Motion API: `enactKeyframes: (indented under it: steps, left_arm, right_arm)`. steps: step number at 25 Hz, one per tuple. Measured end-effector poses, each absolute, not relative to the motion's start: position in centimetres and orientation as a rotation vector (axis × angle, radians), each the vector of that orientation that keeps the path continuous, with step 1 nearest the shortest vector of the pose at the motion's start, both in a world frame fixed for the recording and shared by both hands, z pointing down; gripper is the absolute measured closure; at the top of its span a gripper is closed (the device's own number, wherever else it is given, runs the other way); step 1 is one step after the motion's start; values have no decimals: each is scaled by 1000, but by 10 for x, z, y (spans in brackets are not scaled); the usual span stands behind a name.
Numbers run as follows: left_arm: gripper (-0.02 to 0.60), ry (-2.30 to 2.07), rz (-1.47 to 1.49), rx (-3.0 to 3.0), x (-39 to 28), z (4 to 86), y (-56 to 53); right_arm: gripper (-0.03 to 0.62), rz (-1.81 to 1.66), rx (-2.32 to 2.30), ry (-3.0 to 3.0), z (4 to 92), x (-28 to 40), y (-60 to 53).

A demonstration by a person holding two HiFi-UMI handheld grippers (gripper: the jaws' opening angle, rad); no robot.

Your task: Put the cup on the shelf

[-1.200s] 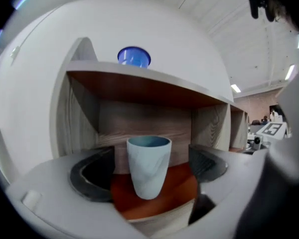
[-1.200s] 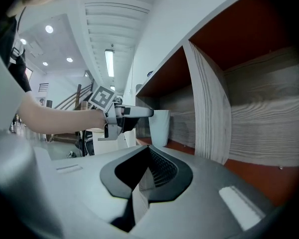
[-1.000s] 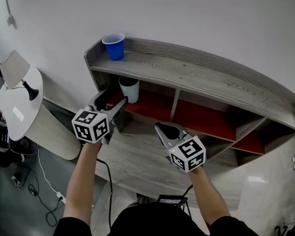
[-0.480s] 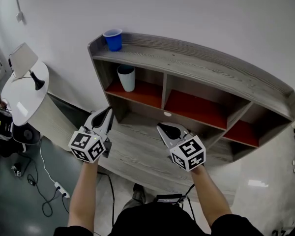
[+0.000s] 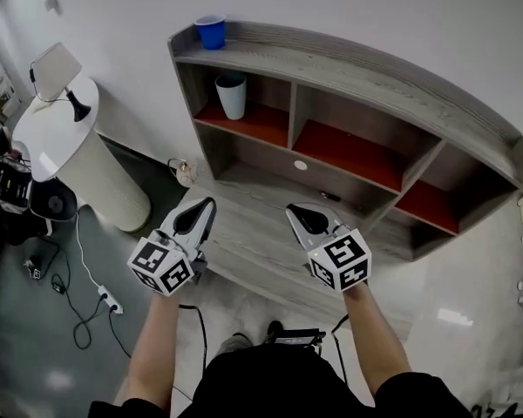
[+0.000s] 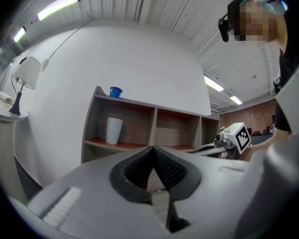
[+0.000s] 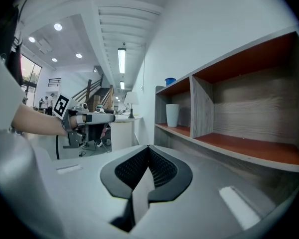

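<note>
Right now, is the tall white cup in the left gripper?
No, the left gripper is shut empty; the white cup stands in the shelf.

I'm watching a white-shaded table lamp on a black stem point(image 5: 59, 75) standing on a round white pedestal table point(image 5: 78, 168) | white power strip point(image 5: 111, 300) lying on the grey floor point(image 5: 35, 355) | dark cable point(image 5: 80, 331) looping beside it

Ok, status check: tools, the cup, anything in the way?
Left tool and right tool shut, empty, short of the shelf. White cup upright in leftmost red-floored compartment. Blue cup on top board, left end. Nothing in the way.
</note>
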State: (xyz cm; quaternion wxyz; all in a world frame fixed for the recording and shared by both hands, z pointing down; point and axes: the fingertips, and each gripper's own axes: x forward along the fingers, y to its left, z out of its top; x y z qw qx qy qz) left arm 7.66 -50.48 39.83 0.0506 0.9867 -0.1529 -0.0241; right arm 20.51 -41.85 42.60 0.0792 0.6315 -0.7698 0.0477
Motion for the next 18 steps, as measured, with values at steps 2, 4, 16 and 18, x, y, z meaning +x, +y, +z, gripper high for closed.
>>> enactKeyframes:
  steps: [2, 4, 16, 18]
  left_arm:
    - [583, -434, -65, 3011, 74, 402, -491]
    - [583, -402, -47, 3020, 71, 407, -476]
    - [583, -345, 30, 3011, -3, 446, -397]
    - [583, -346, 36, 3011, -19, 450, -385]
  right_arm:
    - [583, 139, 1895, -2299, 428, 200, -409]
    - [583, 148, 1900, -2295, 432, 194, -398]
    - [583, 232, 1948, -2249, 462, 127, -330]
    - [583, 242, 1960, -2251, 463, 112, -317]
